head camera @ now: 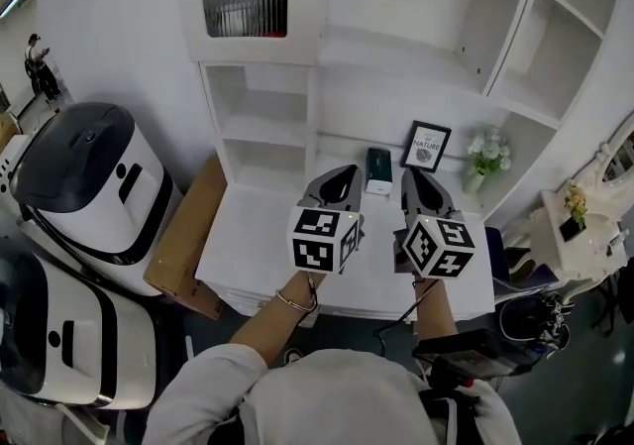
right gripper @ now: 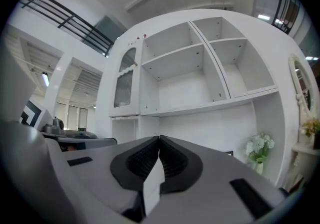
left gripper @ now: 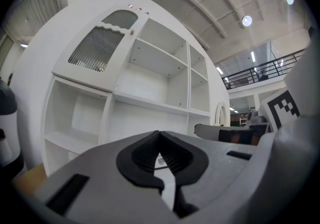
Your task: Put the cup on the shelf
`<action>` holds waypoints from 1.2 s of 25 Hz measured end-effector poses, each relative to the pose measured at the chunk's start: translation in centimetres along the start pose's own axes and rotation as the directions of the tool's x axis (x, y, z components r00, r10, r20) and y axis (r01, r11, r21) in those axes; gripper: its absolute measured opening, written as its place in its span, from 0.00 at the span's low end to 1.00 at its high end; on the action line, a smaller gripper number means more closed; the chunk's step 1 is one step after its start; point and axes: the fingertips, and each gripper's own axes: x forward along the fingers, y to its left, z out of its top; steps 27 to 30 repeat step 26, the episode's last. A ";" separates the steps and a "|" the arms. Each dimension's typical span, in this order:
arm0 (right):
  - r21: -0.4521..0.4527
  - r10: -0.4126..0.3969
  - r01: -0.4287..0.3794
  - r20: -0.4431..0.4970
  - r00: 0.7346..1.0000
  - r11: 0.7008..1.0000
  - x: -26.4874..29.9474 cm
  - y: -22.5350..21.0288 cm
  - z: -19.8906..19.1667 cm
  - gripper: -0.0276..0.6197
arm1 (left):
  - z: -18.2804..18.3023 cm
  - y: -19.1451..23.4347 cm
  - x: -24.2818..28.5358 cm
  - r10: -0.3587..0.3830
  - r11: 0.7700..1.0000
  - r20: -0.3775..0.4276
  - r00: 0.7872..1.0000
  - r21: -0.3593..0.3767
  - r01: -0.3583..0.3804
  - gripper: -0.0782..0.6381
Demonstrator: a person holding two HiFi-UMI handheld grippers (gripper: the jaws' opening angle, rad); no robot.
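Cup, taken to be the dark green vessel with a pale label, is seen standing on the white counter under the shelf unit. It lies at twelve o'clock from the two grippers, just beyond their tips. The left gripper is held with its jaws together on nothing. The right gripper is likewise closed and empty. Neither is touching the cup. A framed picture is set at two o'clock of it, and white flowers at three o'clock.
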 end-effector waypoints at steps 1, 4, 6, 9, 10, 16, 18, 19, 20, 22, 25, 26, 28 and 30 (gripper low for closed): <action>-0.002 0.006 -0.006 -0.002 1.000 1.000 -0.1 -0.2 0.0 0.08 | 0.0 -0.1 0.1 0.004 1.000 0.000 1.000 0.001 -0.004 0.12; 0.002 0.017 -0.017 -0.013 1.000 1.000 -0.4 -0.9 -0.2 0.08 | -0.5 -0.5 0.4 0.017 1.000 -0.009 1.000 0.004 -0.017 0.12; 0.011 0.019 -0.019 -0.013 1.000 1.000 -0.5 -1.5 -0.2 0.08 | -0.7 -0.8 0.6 0.023 1.000 -0.014 1.000 0.009 -0.023 0.12; 0.010 0.024 -0.024 -0.010 1.000 1.000 -0.4 -2.0 -0.1 0.08 | -0.6 -1.0 1.0 0.034 0.999 -0.005 0.999 0.010 -0.034 0.12; 0.008 0.027 -0.027 -0.010 1.000 1.000 -0.4 -2.1 -0.2 0.08 | -0.6 -1.0 1.2 0.038 0.999 -0.004 0.999 0.009 -0.037 0.12; 0.003 0.015 -0.015 -0.014 1.000 1.000 -0.6 -3.4 -0.6 0.08 | -0.7 -2.0 2.0 0.035 0.999 -0.008 0.999 0.019 -0.035 0.12; 0.007 0.011 -0.010 -0.016 1.000 1.000 -0.7 -3.8 -0.8 0.08 | -1.1 -2.1 2.1 0.032 0.999 -0.015 0.999 0.022 -0.032 0.12; 0.009 0.009 -0.008 -0.019 1.000 1.000 -0.8 -3.9 -0.9 0.08 | -1.3 -2.1 2.1 0.033 0.999 -0.018 0.999 0.022 -0.032 0.12; 0.010 0.007 -0.007 -0.021 1.000 1.000 -0.8 -3.9 -1.0 0.08 | -1.4 -2.1 2.1 0.034 0.999 -0.022 0.999 0.022 -0.034 0.12; 0.010 0.003 -0.003 -0.025 1.000 1.000 -0.8 -4.0 -1.2 0.08 | -1.7 -2.0 2.1 0.037 0.999 -0.030 0.999 0.020 -0.037 0.12; 0.003 -0.001 0.001 -0.029 1.000 1.000 -0.9 -4.1 -1.4 0.08 | -1.9 -1.9 2.1 0.040 0.999 -0.035 0.999 0.019 -0.040 0.12; 0.001 -0.002 0.002 -0.031 1.000 1.000 -0.9 -4.1 -1.4 0.08 | -1.9 -1.8 2.1 0.041 0.999 -0.036 0.999 0.019 -0.040 0.12; 0.001 -0.002 0.002 -0.031 1.000 1.000 -0.9 -4.1 -1.4 0.08 | -1.9 -1.8 2.1 0.041 0.999 -0.036 0.999 0.019 -0.040 0.12; 0.001 -0.002 0.002 -0.031 1.000 1.000 -0.9 -4.1 -1.4 0.08 | -1.9 -1.8 2.1 0.041 0.999 -0.036 0.999 0.019 -0.040 0.12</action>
